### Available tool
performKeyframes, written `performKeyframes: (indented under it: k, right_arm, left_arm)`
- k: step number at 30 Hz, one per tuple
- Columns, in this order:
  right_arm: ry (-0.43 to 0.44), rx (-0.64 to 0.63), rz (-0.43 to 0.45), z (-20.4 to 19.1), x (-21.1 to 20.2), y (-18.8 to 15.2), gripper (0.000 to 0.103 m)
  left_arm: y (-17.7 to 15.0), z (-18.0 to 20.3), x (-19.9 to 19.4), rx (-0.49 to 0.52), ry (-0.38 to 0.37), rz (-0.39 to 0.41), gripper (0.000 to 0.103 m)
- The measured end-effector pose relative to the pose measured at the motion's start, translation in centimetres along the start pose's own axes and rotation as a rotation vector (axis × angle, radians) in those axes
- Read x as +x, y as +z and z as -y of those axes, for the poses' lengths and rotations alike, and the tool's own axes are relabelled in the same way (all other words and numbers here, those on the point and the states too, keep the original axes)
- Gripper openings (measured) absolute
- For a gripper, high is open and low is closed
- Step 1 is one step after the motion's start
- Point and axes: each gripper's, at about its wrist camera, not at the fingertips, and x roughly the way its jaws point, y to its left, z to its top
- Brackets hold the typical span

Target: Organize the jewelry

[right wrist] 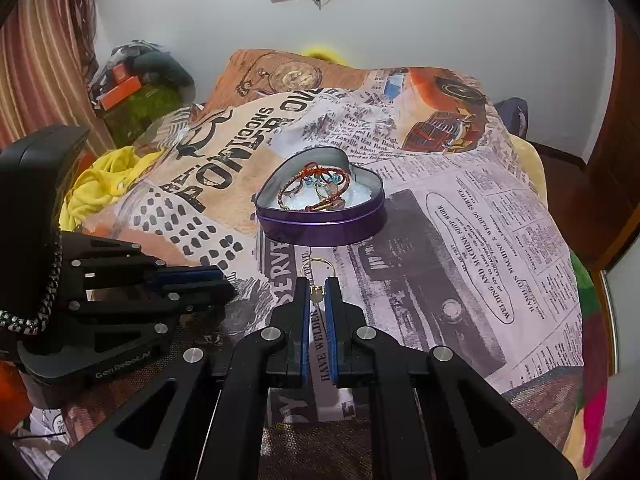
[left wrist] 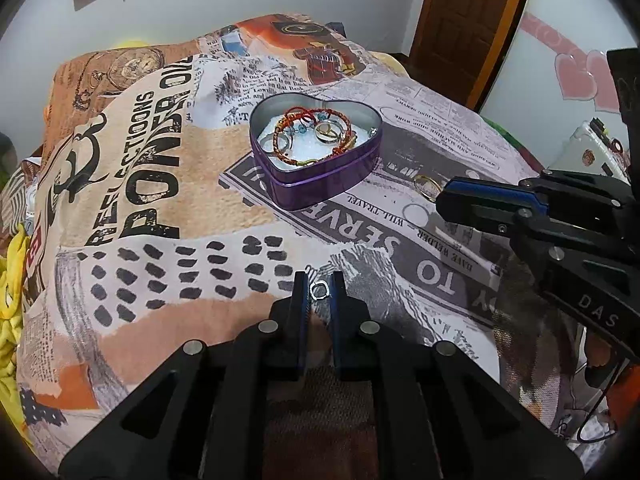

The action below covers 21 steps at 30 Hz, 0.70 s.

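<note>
A purple heart-shaped tin (left wrist: 320, 184) stands on the printed bedspread and holds red cord bracelets, rings and blue beads; it also shows in the right wrist view (right wrist: 320, 228). My left gripper (left wrist: 319, 286) is shut on a small silver ring (left wrist: 319, 291), held above the bedspread, nearer than the tin. My right gripper (right wrist: 317, 288) is shut on a gold hoop earring (right wrist: 317, 268), its loop sticking out past the fingertips, just in front of the tin. In the left wrist view the right gripper (left wrist: 442, 200) comes in from the right with the gold hoop (left wrist: 426, 186).
The printed bedspread (left wrist: 180, 240) covers the bed. Yellow cloth (right wrist: 96, 184) lies at its left edge. A wooden door (left wrist: 460, 20) stands at the back right. Clutter with an orange box (right wrist: 120, 88) sits by the curtain.
</note>
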Motion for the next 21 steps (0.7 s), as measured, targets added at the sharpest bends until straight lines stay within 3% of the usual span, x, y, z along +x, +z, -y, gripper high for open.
performKeyframes:
  k: [21]
  right_arm:
    - [-0.035, 0.013, 0.121, 0.7, -2.2, 3.4, 0.007]
  left_arm:
    - [4.1, -1.5, -5.0, -0.050, 0.024, 0.176, 0.008]
